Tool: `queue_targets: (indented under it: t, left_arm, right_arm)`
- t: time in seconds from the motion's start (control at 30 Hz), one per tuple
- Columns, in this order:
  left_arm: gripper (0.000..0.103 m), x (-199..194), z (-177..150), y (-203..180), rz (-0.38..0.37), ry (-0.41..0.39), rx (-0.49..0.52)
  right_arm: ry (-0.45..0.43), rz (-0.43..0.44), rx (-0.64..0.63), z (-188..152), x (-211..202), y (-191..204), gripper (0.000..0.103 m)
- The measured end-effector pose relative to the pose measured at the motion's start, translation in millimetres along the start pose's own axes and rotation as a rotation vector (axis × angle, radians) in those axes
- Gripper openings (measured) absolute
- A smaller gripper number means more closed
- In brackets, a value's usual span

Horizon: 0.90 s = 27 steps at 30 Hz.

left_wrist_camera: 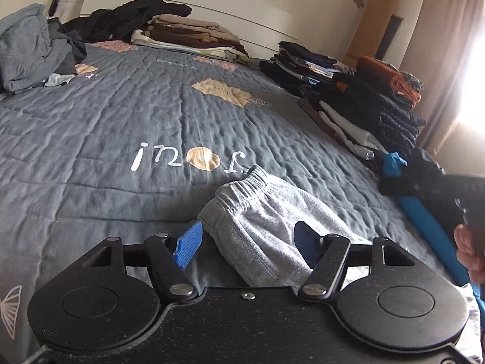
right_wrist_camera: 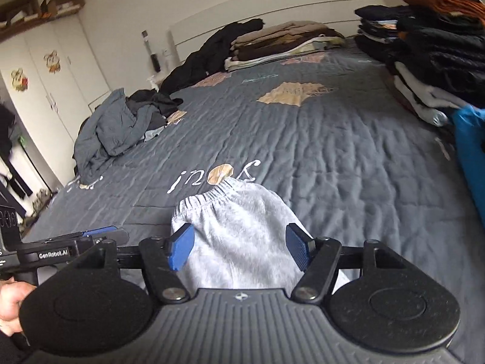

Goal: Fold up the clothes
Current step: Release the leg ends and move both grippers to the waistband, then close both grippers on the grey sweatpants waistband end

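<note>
Sweatpants — grey, folded, elastic waistband up | bed quilt

The near end of the grey sweatpants disappears behind the right gripper body, so how far the garment extends cannot be seen; the left gripper covers its near part likewise. At the right edge of the left wrist view, a hand is cut off, showing only part of its fingers. A blue garment runs out of frame at right. Window glare washes out the far right corner. The wardrobe stickers are too blurred to identify.
</note>
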<state>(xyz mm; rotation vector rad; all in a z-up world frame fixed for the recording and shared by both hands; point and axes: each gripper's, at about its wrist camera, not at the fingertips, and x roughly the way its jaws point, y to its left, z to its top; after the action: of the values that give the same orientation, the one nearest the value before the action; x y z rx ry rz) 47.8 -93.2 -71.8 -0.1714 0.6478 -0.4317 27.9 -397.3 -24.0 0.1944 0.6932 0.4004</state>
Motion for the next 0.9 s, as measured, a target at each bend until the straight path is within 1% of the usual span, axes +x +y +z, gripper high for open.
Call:
queue_targets:
  t: [0.07,0.13,0.2,0.23,0.27,0.33,0.43,0.47,0.6,0.67,0.7,0.73,0.77,0.83,0.9]
  left_arm:
    - [0.066,12,3,1,0.008,-0.001,0.03]
    - [0.066,23,7,5,0.014,0.0,0.047]
    - [0.062,33,10,9,0.013,0.004,0.049]
    - [0.057,37,11,12,0.01,0.008,0.041]
    - [0.052,41,11,14,0.008,0.016,0.039]
    - [0.049,48,11,16,0.001,0.024,0.037]
    - [0.049,58,11,19,-0.02,0.043,0.022]
    - [0.051,61,10,20,-0.028,0.05,0.019]
    - [0.05,71,10,22,-0.038,0.058,0.025]
    - [0.044,75,8,25,-0.041,0.066,0.006]
    - [0.042,76,7,27,-0.043,0.074,-0.004]
    - [0.036,76,7,28,-0.043,0.081,-0.005]
    - [0.032,76,8,27,-0.04,0.088,-0.006]
    - [0.028,75,10,26,-0.033,0.101,-0.007]
    - [0.027,73,12,24,-0.027,0.109,-0.001]
  right_arm:
    - [0.009,0.031,-0.053,17,29,5,0.066]
    - [0.04,0.061,-0.117,31,58,10,0.066]
    - [0.074,0.088,-0.188,43,87,16,0.066]
    - [0.092,0.098,-0.21,46,99,17,0.066]
    - [0.11,0.106,-0.221,47,110,17,0.066]
    - [0.145,0.12,-0.241,50,131,17,0.066]
    - [0.183,0.14,-0.237,49,152,14,0.066]
    - [0.193,0.149,-0.232,48,158,13,0.066]
    - [0.196,0.101,-0.235,43,167,12,0.066]
    - [0.197,0.077,-0.237,41,171,11,0.065]
    - [0.198,0.065,-0.238,40,173,11,0.058]
    - [0.199,0.054,-0.239,39,176,10,0.038]
    - [0.199,0.042,-0.239,38,178,10,0.025]
    - [0.2,0.018,-0.241,35,182,10,0.0]
    - [0.202,-0.006,-0.243,33,187,9,0.0]
